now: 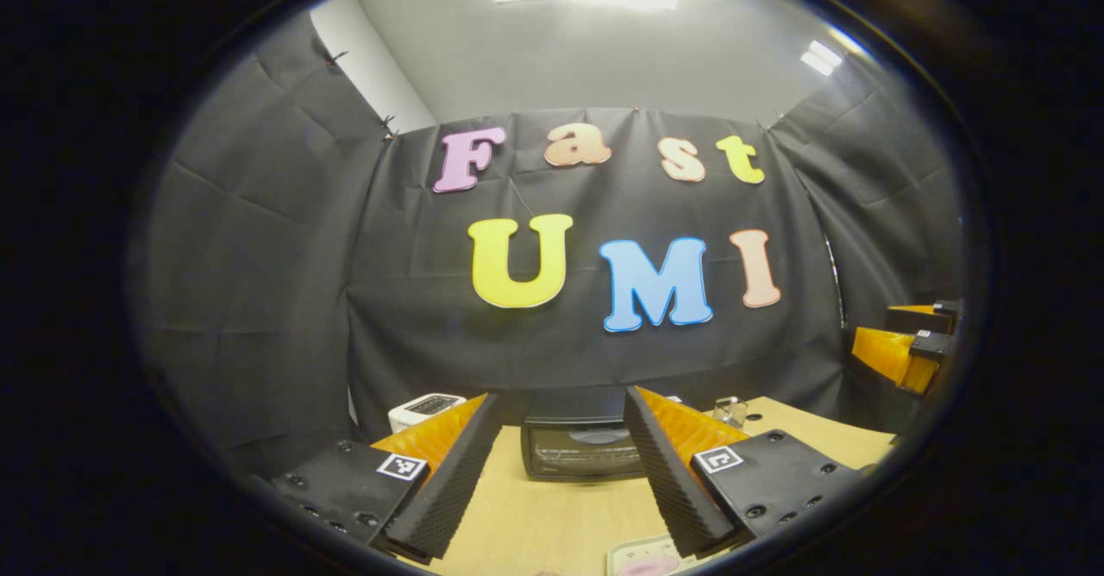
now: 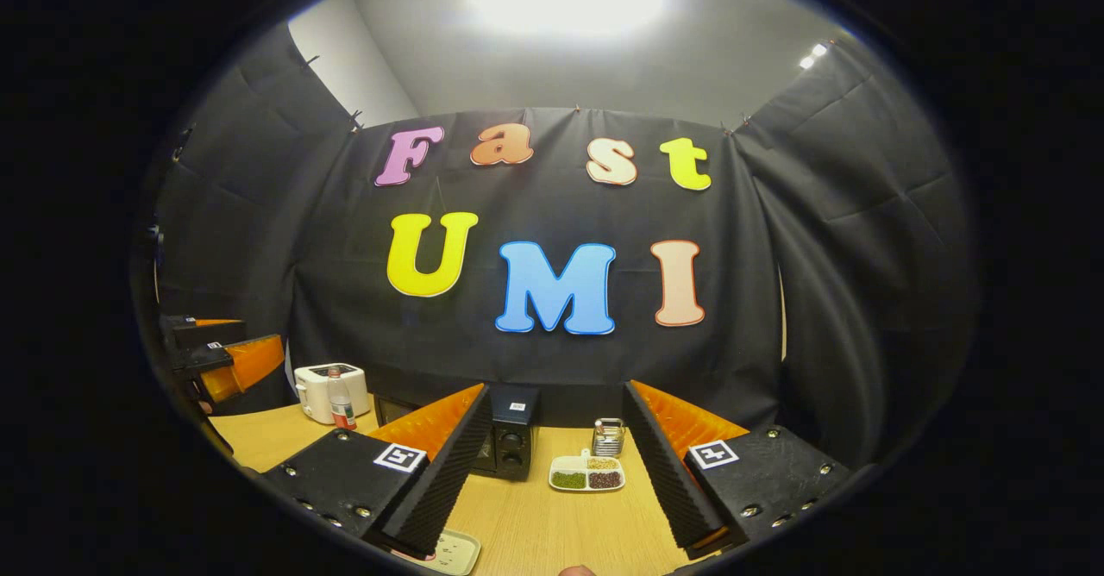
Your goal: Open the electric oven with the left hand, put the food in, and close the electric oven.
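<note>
While both hang spread wide and empty above the wooden surface [image 1: 535, 516], the left gripper [image 1: 556, 472] frames the closed oven [image 1: 582, 453] straight ahead, and the right gripper [image 2: 552, 472] faces the oven's knobs, near a divided dish [image 2: 586, 475].

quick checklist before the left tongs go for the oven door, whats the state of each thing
1. Oven door shut, ready to be opened: ok, it looks closed in the left gripper view.
2. Left tongs open and holding nothing: ok.
3. Left tongs lined up with the oven: ok, it sits between the fingers.
4. Table path to the door free: ok.
5. Door handle located: cannot tell, too small.
6. Right tongs holding the food: not ok, open with nothing held.
</note>
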The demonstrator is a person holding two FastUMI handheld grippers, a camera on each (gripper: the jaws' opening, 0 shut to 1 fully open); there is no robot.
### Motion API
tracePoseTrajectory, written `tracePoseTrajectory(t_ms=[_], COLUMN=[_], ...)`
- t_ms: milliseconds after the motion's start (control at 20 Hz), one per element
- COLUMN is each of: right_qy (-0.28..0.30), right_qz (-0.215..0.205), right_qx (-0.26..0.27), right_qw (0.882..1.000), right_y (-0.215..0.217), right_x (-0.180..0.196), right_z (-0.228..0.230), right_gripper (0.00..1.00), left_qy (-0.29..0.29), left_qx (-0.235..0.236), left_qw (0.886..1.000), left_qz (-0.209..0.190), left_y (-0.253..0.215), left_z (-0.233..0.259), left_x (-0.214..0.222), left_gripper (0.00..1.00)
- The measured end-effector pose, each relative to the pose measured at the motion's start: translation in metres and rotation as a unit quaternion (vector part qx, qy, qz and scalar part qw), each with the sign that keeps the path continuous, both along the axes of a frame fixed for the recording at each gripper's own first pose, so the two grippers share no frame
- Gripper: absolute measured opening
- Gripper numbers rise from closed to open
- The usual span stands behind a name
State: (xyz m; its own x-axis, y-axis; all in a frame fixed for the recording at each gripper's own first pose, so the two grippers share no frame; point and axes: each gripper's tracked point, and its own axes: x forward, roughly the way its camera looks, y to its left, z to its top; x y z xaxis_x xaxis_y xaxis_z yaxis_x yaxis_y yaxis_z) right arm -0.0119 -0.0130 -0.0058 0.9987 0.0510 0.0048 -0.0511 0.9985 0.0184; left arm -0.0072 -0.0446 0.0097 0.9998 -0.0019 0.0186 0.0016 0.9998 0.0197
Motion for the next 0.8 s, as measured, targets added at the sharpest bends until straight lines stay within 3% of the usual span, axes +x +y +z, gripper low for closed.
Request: tracePoseTrajectory(t_ms=[200,450,800], right_qy=[0.002,0.014,0.034], right_qz=[0.011,0.005,-0.047], right_qx=[0.017,0.011,0.002], right_qw=[1.000,1.000,0.998], right_y=[-0.010,-0.015,-0.017], right_x=[-0.004,0.003,0.037], right_z=[-0.009,-0.021,-0.039], right_gripper=[0.95,0.95,0.95], left_qy=[-0.005,0.003,0.036], left_qx=[-0.003,0.004,0.007], left_qw=[1.000,1.000,0.998], left_qz=[0.009,-0.001,-0.047], left_y=[-0.012,-0.024,-0.040], left_z=[0.000,-0.017,-0.077], left_x=[0.021,0.085,0.195], left_gripper=[1.00,0.97,1.00])
